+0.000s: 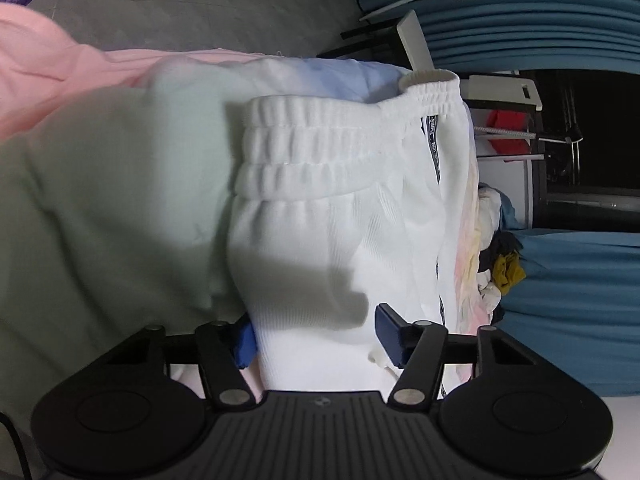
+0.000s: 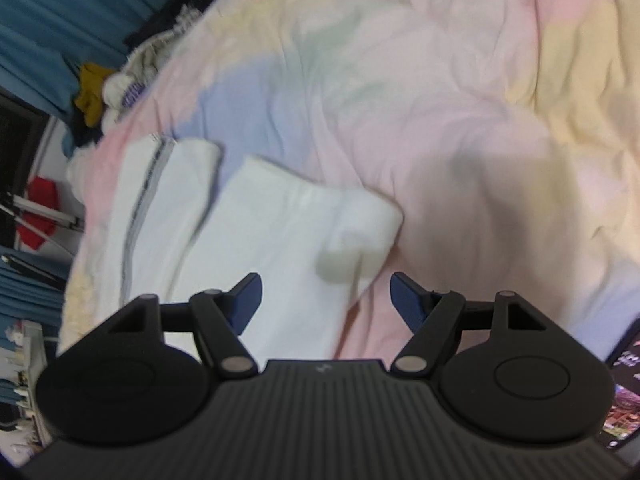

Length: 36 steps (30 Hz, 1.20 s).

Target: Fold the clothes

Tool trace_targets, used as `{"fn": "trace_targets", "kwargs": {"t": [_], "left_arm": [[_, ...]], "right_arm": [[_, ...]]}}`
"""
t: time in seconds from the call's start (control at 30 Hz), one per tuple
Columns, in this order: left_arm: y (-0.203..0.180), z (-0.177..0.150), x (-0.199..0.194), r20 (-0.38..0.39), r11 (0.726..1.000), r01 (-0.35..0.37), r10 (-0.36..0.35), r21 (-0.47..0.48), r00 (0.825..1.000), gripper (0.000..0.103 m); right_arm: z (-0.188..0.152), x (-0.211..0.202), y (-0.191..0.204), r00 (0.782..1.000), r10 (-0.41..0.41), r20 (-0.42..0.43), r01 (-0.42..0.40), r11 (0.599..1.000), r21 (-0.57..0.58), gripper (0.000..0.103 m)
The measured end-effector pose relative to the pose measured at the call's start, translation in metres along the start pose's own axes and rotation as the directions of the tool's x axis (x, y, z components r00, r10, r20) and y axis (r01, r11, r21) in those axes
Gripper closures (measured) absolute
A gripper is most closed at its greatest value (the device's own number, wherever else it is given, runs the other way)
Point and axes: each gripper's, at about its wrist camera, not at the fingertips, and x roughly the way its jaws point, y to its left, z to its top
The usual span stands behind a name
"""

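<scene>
White pants (image 1: 340, 184) with an elastic waistband (image 1: 320, 148) and a dark side stripe lie on a pastel bedsheet (image 1: 100, 200). My left gripper (image 1: 318, 336) is shut on a bunched fold of the pants below the waistband. The cloth fills the gap between both blue pads. In the right wrist view, the two pant legs (image 2: 256, 220) lie side by side, and the nearer cuff end is folded over. My right gripper (image 2: 326, 300) hovers open just above that leg. Its left fingertip (image 2: 250, 296) is over the white cloth, and nothing is pinched between the pads.
A pile of mixed clothes (image 2: 104, 92) sits at the bed's edge, also visible in the left wrist view as a heap (image 1: 500, 264). Blue curtains (image 1: 560, 32) hang beyond. Pink cloth (image 1: 36, 80) bulges at the left. A lit screen (image 2: 624, 392) lies at the lower right.
</scene>
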Motion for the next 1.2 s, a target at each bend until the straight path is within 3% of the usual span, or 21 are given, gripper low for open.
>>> {"fn": "trace_targets", "kwargs": {"t": [0.1, 0.13, 0.17, 0.23, 0.3, 0.43, 0.5, 0.6, 0.73, 0.97, 1.2], "left_arm": [[0.001, 0.003, 0.003, 0.002, 1.0, -0.016, 0.016, 0.002, 1.0, 0.066], [-0.001, 0.002, 0.004, 0.003, 1.0, -0.018, 0.018, 0.003, 1.0, 0.072], [-0.004, 0.002, 0.005, 0.003, 1.0, -0.019, 0.019, 0.004, 1.0, 0.074], [-0.005, 0.001, 0.001, -0.001, 1.0, 0.003, -0.003, 0.019, 1.0, 0.081], [-0.012, 0.001, -0.006, 0.008, 0.999, 0.034, -0.035, 0.043, 0.999, 0.087], [-0.024, 0.0, -0.027, 0.041, 0.993, 0.099, -0.102, 0.058, 0.994, 0.091], [-0.031, -0.005, -0.039, 0.073, 0.986, 0.135, -0.142, 0.093, 0.987, 0.091], [-0.037, -0.008, -0.054, 0.106, 0.98, 0.163, -0.175, 0.109, 0.979, 0.091], [-0.056, 0.003, -0.057, 0.124, 0.978, 0.182, -0.194, 0.104, 0.973, 0.092], [-0.136, 0.043, -0.027, 0.157, 0.976, 0.173, -0.194, 0.135, 0.968, 0.092], [-0.226, 0.116, 0.069, 0.191, 0.985, 0.093, -0.12, 0.146, 0.974, 0.092]], "right_arm": [[-0.007, 0.03, -0.003, 0.999, -0.028, -0.027, 0.029, 0.999, 0.019, 0.03], [-0.008, 0.037, -0.004, 0.999, -0.025, -0.02, 0.026, 0.999, 0.033, 0.037], [-0.009, 0.044, -0.005, 1.0, -0.024, -0.011, 0.025, 0.999, 0.046, 0.056], [-0.01, 0.048, 0.0, 0.998, -0.055, 0.029, 0.054, 0.998, 0.044, 0.083], [-0.009, 0.04, 0.006, 0.997, -0.035, 0.075, 0.033, 0.999, 0.029, 0.093], [-0.008, 0.007, 0.023, 0.984, 0.053, 0.168, -0.051, 0.999, -0.017, 0.095], [-0.008, -0.016, 0.033, 0.966, 0.125, 0.225, -0.113, 0.991, -0.066, 0.095], [-0.011, -0.037, 0.044, 0.941, 0.161, 0.297, -0.128, 0.983, -0.13, 0.095], [0.004, -0.037, 0.059, 0.926, 0.206, 0.318, -0.179, 0.978, -0.111, 0.095], [0.048, -0.002, 0.156, 0.898, 0.254, 0.361, -0.229, 0.967, -0.111, 0.095], [0.09, 0.094, 0.265, 0.892, 0.222, 0.395, -0.174, 0.973, -0.153, 0.095]]}}
